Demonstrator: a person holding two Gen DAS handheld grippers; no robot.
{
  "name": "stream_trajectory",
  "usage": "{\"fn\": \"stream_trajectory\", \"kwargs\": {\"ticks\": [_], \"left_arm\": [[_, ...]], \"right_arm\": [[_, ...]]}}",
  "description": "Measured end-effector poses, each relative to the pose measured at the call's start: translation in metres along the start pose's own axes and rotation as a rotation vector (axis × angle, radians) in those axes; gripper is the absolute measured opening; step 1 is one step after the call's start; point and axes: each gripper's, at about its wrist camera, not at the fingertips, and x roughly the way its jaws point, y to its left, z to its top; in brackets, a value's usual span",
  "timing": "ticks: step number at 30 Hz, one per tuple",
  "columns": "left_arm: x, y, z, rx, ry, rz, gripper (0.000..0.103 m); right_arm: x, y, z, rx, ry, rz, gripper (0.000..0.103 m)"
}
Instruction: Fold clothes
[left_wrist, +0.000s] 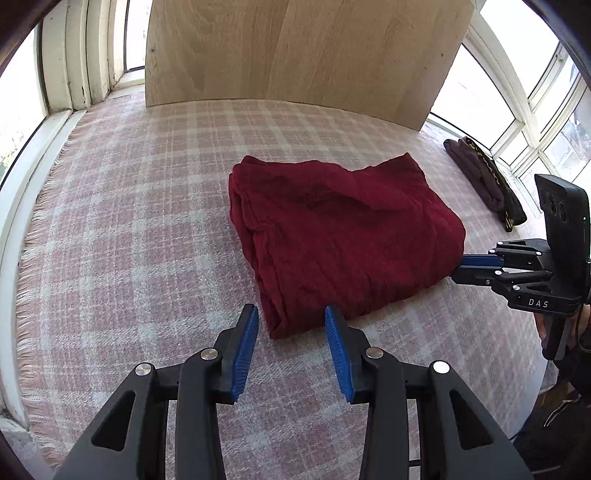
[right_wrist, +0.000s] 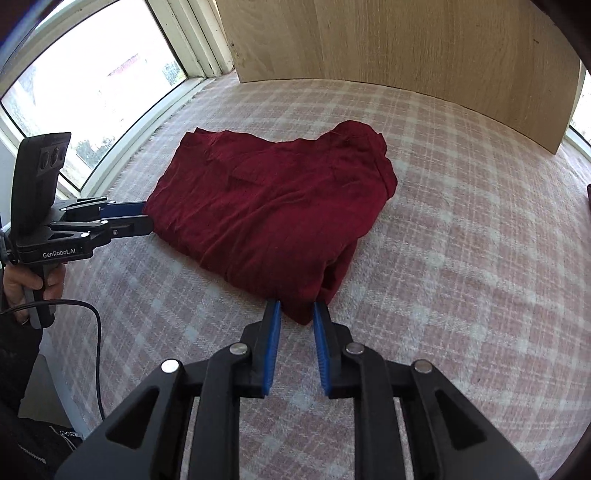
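Observation:
A dark red garment (left_wrist: 332, 236) lies folded into a thick rough rectangle on the pink plaid blanket (left_wrist: 129, 240). My left gripper (left_wrist: 291, 314) stands open at its near corner, which pokes between the blue pads (left_wrist: 245, 343) without being pressed. In the right wrist view the same garment (right_wrist: 273, 206) fills the middle. My right gripper (right_wrist: 297, 308) is open only slightly, its blue pads (right_wrist: 271, 347) loosely flanking another corner of the cloth. Each gripper also shows from the side in the other view: the right gripper (left_wrist: 456, 271) and the left gripper (right_wrist: 147, 221), both at the garment's edge.
A wooden board (left_wrist: 295, 48) stands upright behind the blanket. A dark folded garment with a patterned trim (left_wrist: 484, 181) lies at the right near the window frames (left_wrist: 517, 122). The blanket's fringe (left_wrist: 40, 221) runs along the left sill. A hand and a cable (right_wrist: 96, 332) show at left.

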Motion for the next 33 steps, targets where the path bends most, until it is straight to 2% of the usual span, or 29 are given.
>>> {"fn": "stream_trajectory", "kwargs": {"ticks": [1, 3, 4, 6, 10, 12, 15, 16, 19, 20, 22, 23, 26, 27, 30, 33], "left_arm": [[0.003, -0.002, 0.0, 0.01, 0.011, -0.004, 0.036], [0.004, -0.006, 0.001, 0.029, 0.009, -0.008, 0.025], [0.003, -0.007, 0.001, 0.033, 0.005, -0.013, 0.022], [-0.001, -0.003, 0.004, 0.021, -0.002, -0.027, 0.008], [-0.015, 0.007, 0.003, -0.007, -0.019, -0.045, 0.006], [-0.009, 0.013, -0.002, -0.021, 0.009, -0.034, 0.006], [0.0, 0.012, -0.009, -0.024, 0.032, -0.022, 0.006], [-0.002, 0.012, -0.01, -0.028, 0.029, -0.019, 0.006], [-0.016, 0.014, -0.007, -0.05, -0.01, -0.035, 0.007], [-0.019, 0.015, -0.004, -0.059, -0.019, -0.038, 0.006], [-0.024, 0.016, 0.004, -0.078, -0.034, -0.041, 0.008], [-0.025, 0.017, 0.009, -0.085, -0.039, -0.043, 0.012], [-0.019, 0.019, 0.025, -0.114, -0.044, -0.05, 0.036], [-0.016, 0.018, 0.029, -0.12, -0.042, -0.052, 0.041], [-0.002, 0.011, 0.039, -0.1, -0.025, -0.048, 0.041], [0.015, 0.008, 0.045, -0.073, 0.007, 0.009, 0.041]], "right_arm": [[0.001, 0.0, 0.002, -0.008, 0.002, -0.002, 0.018], [0.002, 0.0, 0.004, -0.012, 0.014, 0.013, 0.016], [0.003, -0.001, 0.005, -0.012, 0.022, 0.023, 0.006], [0.001, -0.004, 0.007, -0.004, 0.032, 0.048, 0.006], [-0.019, -0.02, 0.007, 0.056, 0.017, 0.108, 0.005], [-0.015, -0.025, 0.004, 0.06, 0.045, 0.089, 0.005], [0.004, -0.02, -0.005, 0.014, 0.135, 0.011, 0.005], [-0.001, -0.019, -0.005, 0.012, 0.114, 0.011, 0.008], [-0.021, -0.019, 0.0, 0.05, 0.071, 0.054, 0.01], [-0.028, -0.021, 0.002, 0.064, 0.051, 0.049, 0.015], [-0.038, -0.028, 0.007, 0.098, 0.013, 0.011, 0.045], [-0.042, -0.032, 0.01, 0.118, -0.008, -0.004, 0.048], [-0.04, -0.047, 0.023, 0.187, -0.044, 0.022, 0.049], [-0.037, -0.05, 0.027, 0.205, -0.049, 0.029, 0.049], [-0.023, -0.05, 0.037, 0.228, -0.048, 0.026, 0.049], [-0.01, -0.051, 0.042, 0.225, -0.039, 0.014, 0.049]]}}
